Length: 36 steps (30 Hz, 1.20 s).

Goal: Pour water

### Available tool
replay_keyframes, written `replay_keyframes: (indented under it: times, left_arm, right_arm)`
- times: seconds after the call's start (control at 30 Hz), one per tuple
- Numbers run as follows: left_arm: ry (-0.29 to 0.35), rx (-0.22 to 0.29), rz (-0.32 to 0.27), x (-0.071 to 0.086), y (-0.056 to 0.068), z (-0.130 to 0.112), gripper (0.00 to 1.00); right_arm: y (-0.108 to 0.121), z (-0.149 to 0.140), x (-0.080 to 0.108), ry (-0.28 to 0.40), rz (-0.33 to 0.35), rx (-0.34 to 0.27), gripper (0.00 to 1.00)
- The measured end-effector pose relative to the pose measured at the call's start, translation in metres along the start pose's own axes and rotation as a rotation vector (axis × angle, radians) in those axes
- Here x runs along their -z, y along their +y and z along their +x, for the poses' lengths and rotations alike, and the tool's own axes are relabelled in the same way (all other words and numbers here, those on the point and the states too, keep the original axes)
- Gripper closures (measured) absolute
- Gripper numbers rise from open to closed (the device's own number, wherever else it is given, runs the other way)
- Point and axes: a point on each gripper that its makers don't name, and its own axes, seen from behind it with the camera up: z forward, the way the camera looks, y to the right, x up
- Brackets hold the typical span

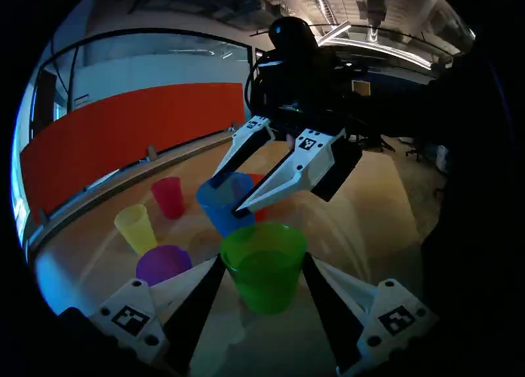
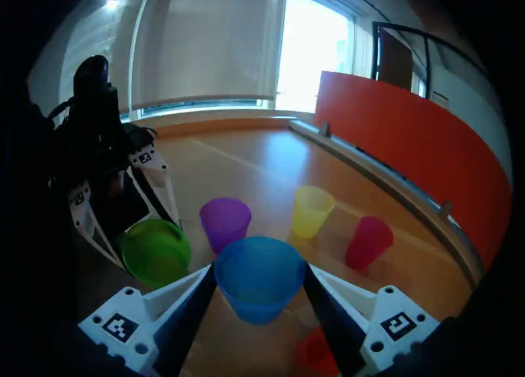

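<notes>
While my left claw [image 1: 262,259] grips the green cup [image 1: 264,278], my right claw [image 2: 259,266] clamps the blue cup [image 2: 258,288] near it.

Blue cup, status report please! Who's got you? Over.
Right gripper shut on blue cup. Left gripper shut on green cup, close alongside. On table: purple cup, yellow cup, pink cup; none between.

The left claw [image 1: 262,259] and right claw [image 2: 259,267] are white, with black inner faces and black-and-white square tags. The table [image 2: 262,167] is warm tan wood. The cups are plain: green cup [image 1: 264,278], blue cup [image 2: 259,285], purple cup [image 2: 224,222], yellow cup [image 2: 310,209], pink cup [image 2: 367,241], red cup [image 2: 314,356]. The wall panel [image 2: 407,134] is orange-red.
</notes>
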Motion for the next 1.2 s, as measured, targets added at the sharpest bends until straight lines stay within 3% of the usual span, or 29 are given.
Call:
replay_keyframes:
  times: [1.2]
  left_arm:
    - [-0.082, -0.026, -0.02, -0.004, -0.001, -0.02, 0.15]
  right_arm:
    - [-0.009, -0.029, -0.006, -0.05, 0.025, 0.015, 0.06]
